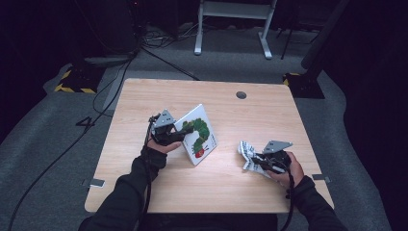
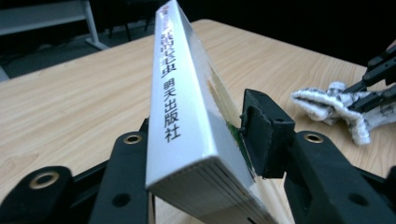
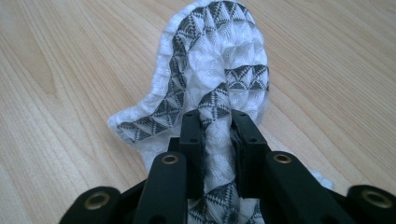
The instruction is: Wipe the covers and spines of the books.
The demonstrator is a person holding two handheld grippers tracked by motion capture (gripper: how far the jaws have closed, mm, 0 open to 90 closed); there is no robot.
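Book (image 2: 187, 107) stands tilted btwn L gripper (image 1: 177, 134) jaws, right pad touching its cover, left unclear; R gripper (image 1: 257, 161) clamped on patterned cloth (image 3: 210, 60).

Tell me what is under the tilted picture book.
The book leans with its lower edge on the wooden table, between the left gripper's fingers. Under its raised side only bare tabletop shows; the strip beneath its lower edge is covered.
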